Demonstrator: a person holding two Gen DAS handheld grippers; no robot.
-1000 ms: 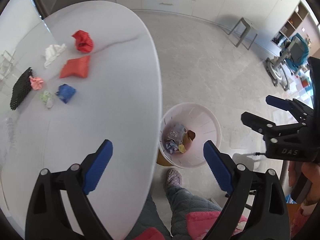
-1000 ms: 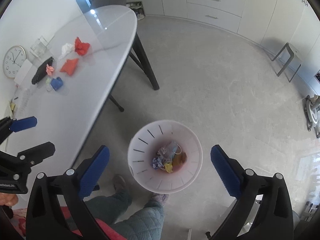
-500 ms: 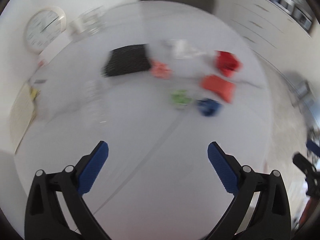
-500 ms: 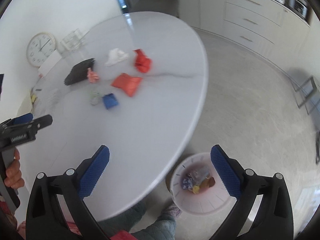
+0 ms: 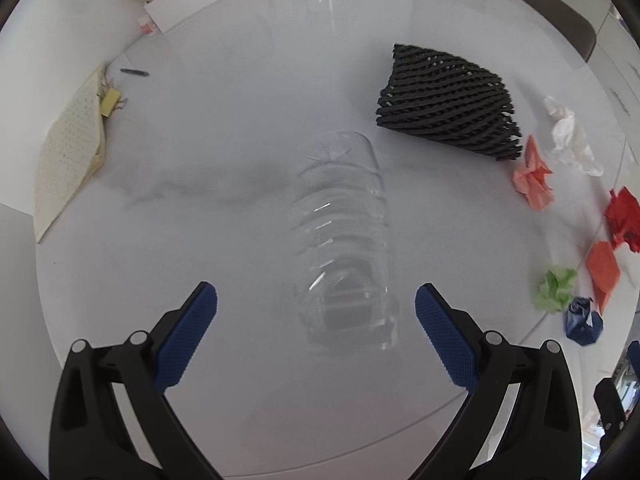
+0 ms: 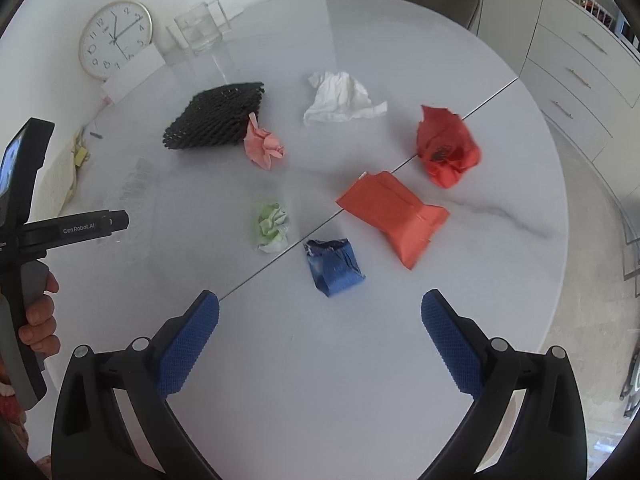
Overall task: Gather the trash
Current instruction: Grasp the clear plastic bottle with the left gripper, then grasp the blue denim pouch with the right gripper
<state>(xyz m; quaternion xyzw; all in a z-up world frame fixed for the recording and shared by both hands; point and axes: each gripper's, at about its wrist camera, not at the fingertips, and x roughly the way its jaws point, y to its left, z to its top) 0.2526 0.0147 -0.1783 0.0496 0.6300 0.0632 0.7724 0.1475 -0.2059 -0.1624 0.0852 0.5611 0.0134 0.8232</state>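
Nothing on the white table (image 6: pixel 400 360) had been cleared: the clear plastic bottle (image 5: pixel 344 240), black foam net (image 6: pixel 216 120), white tissue (image 6: pixel 340 96), pink (image 6: pixel 262 142), green (image 6: pixel 270 222) and blue (image 6: pixel 334 262) wads, orange packet (image 6: pixel 394 212) and red bag (image 6: pixel 446 146) all lay towards its far edge. The left gripper (image 5: pixel 316 320) and right gripper (image 6: pixel 320 328) both stood wide and empty. The left view showed the bottle plainly, apparently lying on its side; the right view barely caught it but showed the wads clearly.

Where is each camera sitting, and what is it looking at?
Left wrist view: sits on the left gripper, looks steeply down at the clear plastic bottle lying on the table; both open fingers show.
Right wrist view: sits on the right gripper, looks down at the blue wrapper; its open fingers and the person's left hand show.
Both show the black foam net.
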